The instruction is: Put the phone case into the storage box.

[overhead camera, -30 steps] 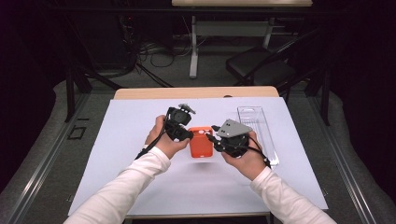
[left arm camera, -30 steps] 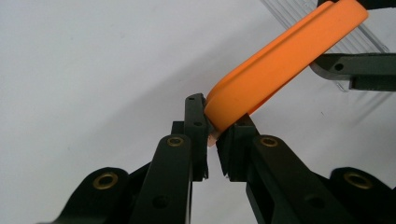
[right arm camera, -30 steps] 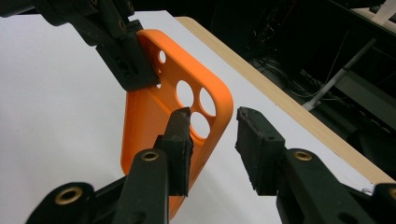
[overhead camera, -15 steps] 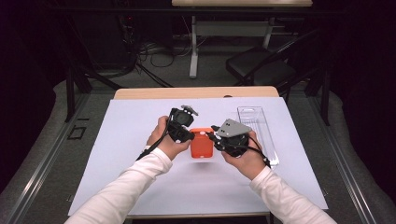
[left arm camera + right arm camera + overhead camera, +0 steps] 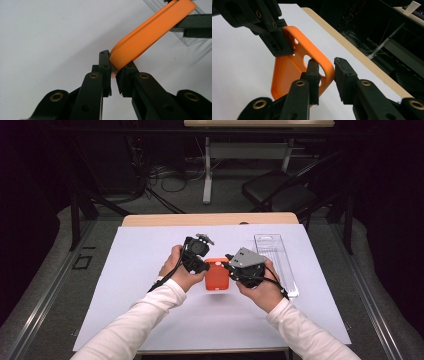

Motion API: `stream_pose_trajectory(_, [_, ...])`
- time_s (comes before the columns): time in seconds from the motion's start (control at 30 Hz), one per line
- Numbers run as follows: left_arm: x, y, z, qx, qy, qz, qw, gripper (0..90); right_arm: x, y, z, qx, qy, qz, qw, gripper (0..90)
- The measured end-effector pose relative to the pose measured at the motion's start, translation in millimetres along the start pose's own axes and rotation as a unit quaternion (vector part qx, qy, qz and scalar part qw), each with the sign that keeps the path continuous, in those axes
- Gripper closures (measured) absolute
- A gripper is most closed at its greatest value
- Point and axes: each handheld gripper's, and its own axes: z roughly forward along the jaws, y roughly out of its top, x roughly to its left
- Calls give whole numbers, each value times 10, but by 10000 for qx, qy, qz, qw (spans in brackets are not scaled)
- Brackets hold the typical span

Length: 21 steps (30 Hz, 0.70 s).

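An orange phone case (image 5: 217,275) is held up over the white sheet between both hands. My left gripper (image 5: 113,72) is shut on one corner of the case (image 5: 150,35), with its pads pinching the rim. My right gripper (image 5: 327,66) straddles the opposite rim of the case (image 5: 287,72): one jaw is inside the shell, the other outside with a small gap. Its jaws have just been closing around that rim. In the high view the left gripper (image 5: 202,265) and right gripper (image 5: 229,269) meet the case from either side.
A clear plastic tray (image 5: 275,262) lies on the white sheet (image 5: 140,270) just right of my right hand. The wooden table edge (image 5: 200,219) runs along the back. A dark chair (image 5: 280,195) and desk legs stand beyond it.
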Motion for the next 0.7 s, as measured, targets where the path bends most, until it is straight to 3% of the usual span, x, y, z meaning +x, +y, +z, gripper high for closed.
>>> stream_pose_trajectory(0.3, [3,-4,11,34,-13,-28,10000,825,52,5,-7,58,-175,-256,9995,779])
stream_pose_trajectory(0.7, [30,-2,8,-12,-103,-86,9999,816,73,14,-8,89,-267,-352,9990,800])
